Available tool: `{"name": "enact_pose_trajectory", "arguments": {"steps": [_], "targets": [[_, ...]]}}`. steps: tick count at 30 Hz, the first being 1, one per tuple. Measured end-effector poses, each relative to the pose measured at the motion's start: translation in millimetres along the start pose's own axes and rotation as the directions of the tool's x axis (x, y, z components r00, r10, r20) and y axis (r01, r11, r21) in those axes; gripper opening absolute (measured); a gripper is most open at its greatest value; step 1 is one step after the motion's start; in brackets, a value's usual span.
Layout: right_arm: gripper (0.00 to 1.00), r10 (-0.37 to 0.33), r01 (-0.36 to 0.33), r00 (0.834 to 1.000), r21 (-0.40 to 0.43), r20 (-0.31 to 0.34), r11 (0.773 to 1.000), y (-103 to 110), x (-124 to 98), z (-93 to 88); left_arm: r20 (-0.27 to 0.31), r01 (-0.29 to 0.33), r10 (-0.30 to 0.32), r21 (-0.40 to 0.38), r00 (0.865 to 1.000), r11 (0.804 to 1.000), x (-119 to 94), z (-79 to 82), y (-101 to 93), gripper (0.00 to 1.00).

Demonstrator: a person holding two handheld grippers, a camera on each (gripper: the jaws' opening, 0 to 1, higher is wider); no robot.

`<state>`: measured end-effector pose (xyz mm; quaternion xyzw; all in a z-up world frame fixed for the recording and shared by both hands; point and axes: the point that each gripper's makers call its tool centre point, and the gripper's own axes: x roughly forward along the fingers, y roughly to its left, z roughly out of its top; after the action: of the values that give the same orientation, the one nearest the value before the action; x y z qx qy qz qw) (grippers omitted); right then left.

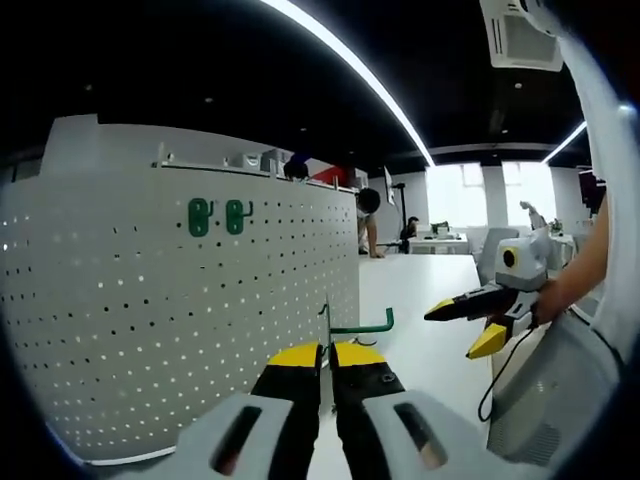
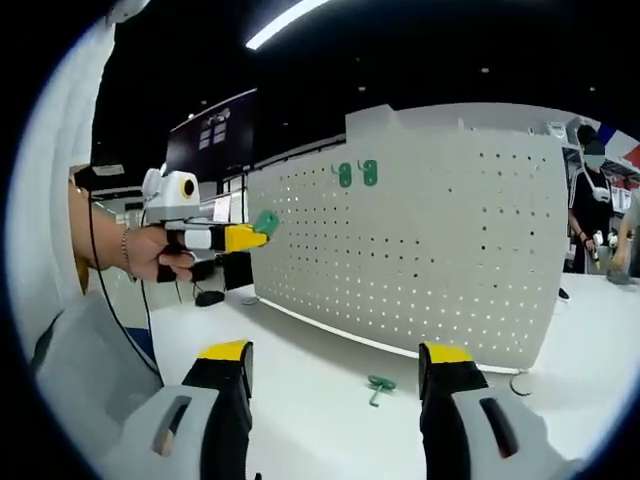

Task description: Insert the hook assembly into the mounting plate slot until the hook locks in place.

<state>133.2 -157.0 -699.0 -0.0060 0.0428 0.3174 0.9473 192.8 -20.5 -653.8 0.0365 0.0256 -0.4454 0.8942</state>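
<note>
A white pegboard (image 1: 150, 330) stands upright on the table. Two green mounting plates (image 1: 199, 217) (image 1: 234, 216) hang high on it, seen also in the right gripper view as green plates (image 2: 345, 175) (image 2: 369, 172). My left gripper (image 1: 327, 355) is shut on a green hook (image 1: 362, 326), whose arm points right, a little in front of the board and well below the plates. From the right gripper view the left gripper (image 2: 255, 240) holds that green piece (image 2: 266, 222) near the board's left end. My right gripper (image 2: 335, 352) is open and holds nothing; it hovers off to the side (image 1: 462, 328).
A second green hook (image 2: 378, 385) lies on the white table (image 2: 300, 350) before the pegboard (image 2: 430, 240), with a small pale ring (image 2: 517, 383) beside it. People stand at benches beyond the board (image 2: 590, 200). A dark monitor (image 2: 210, 135) sits behind the left gripper.
</note>
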Motion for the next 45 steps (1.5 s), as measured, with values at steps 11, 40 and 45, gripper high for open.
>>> {"name": "enact_pose_trajectory", "arguments": {"steps": [11,40,45], "targets": [[0.61,0.052,-0.053,0.998,0.032,0.022,0.998,10,5,12.3,0.0,-0.005,0.005,-0.001,1.0,1.0,-1,-0.5,0.3,0.03],[0.53,0.194,-0.234,0.969,0.321,0.151,0.918,49,42,48.1,0.003,-0.014,0.014,0.008,1.0,1.0,-4,1.7,-1.6,0.03],[0.52,0.211,-0.25,0.966,0.318,0.152,0.915,53,49,50.4,0.002,-0.017,0.017,0.003,1.0,1.0,-6,0.9,-1.0,0.03]]}}
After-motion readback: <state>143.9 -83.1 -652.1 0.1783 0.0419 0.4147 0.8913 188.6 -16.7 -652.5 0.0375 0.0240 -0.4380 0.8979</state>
